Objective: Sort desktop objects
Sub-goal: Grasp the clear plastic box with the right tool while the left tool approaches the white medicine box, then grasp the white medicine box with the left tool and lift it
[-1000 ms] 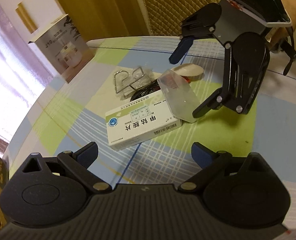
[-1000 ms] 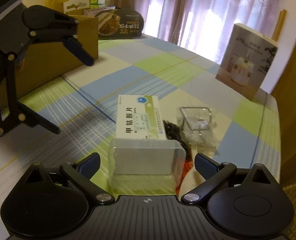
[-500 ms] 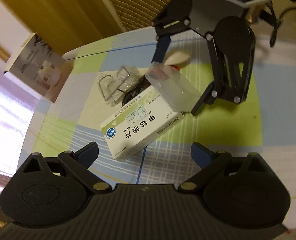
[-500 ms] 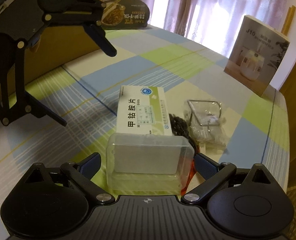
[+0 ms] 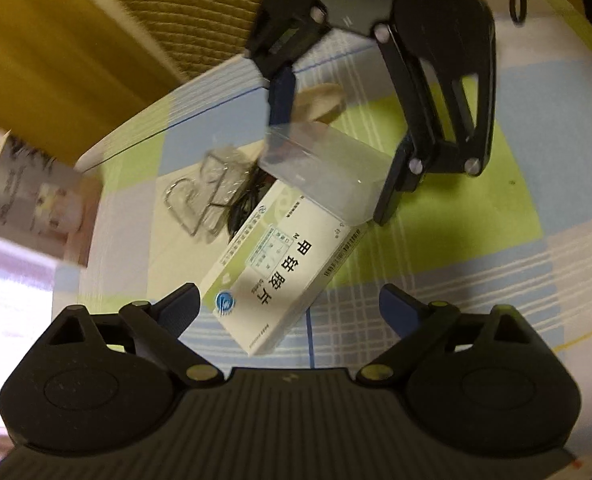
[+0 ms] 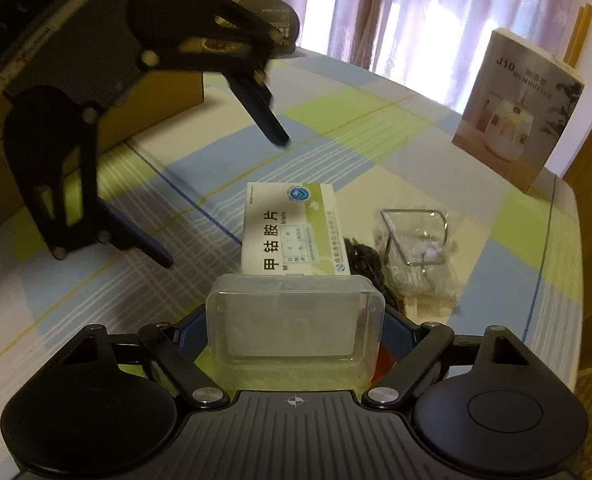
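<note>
Clear plastic case [image 6: 296, 330] is pinched in my right claw [image 6: 296, 344], leaning on the medicine box [image 6: 293, 228]; my left claw [image 5: 287, 308] hangs spread. Box, wire clips [image 6: 414, 240] remain unsorted on the counter [image 6: 376, 140].

A home, by the look of it: a round bench under a checked cloth [image 6: 376, 148] of blue, green and cream, sheer curtains [image 6: 396, 12] over a bright window, a quilted chair back [image 5: 191, 12] at the bench's edge. Household odds sit about: a humidifier box [image 6: 516, 108], a medicine box [image 6: 296, 228], a cardboard box [image 6: 151, 108].
</note>
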`<act>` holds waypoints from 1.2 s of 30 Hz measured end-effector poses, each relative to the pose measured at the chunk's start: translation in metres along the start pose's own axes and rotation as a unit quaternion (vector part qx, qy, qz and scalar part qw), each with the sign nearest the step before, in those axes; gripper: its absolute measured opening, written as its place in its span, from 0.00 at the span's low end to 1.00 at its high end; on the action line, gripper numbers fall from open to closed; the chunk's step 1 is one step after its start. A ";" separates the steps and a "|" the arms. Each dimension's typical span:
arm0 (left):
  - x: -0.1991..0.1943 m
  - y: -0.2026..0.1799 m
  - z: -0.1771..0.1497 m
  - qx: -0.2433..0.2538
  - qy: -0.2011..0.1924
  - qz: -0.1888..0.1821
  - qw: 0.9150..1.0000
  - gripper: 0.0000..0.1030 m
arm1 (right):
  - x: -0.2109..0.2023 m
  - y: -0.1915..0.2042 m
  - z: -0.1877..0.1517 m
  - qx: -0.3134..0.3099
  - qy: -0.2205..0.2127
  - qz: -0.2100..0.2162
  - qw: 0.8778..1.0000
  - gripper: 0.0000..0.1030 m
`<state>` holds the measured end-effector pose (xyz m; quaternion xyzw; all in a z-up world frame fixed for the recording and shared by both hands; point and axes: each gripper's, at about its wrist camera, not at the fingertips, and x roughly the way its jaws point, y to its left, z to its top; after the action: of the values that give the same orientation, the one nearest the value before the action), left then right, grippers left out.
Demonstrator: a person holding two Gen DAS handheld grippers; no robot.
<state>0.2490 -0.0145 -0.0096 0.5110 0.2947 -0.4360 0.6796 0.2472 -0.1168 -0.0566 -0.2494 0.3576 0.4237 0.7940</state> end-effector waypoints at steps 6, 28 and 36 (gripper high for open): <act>0.024 0.010 0.005 0.035 0.003 -0.017 0.999 0.85 | -0.002 0.001 0.005 -0.005 0.022 -0.011 1.000 0.81; 0.045 0.039 0.011 0.023 0.034 -0.126 0.991 0.66 | 0.005 0.000 0.006 0.000 0.049 0.006 0.999 0.81; 0.023 0.015 0.007 0.055 0.029 -0.097 0.993 0.66 | 0.005 0.002 0.004 0.001 0.060 0.015 0.998 0.81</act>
<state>0.2721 -0.0265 -0.0200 0.5290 0.3381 -0.5003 0.5963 0.2491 -0.1107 -0.0578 -0.2683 0.4089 0.4199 0.7645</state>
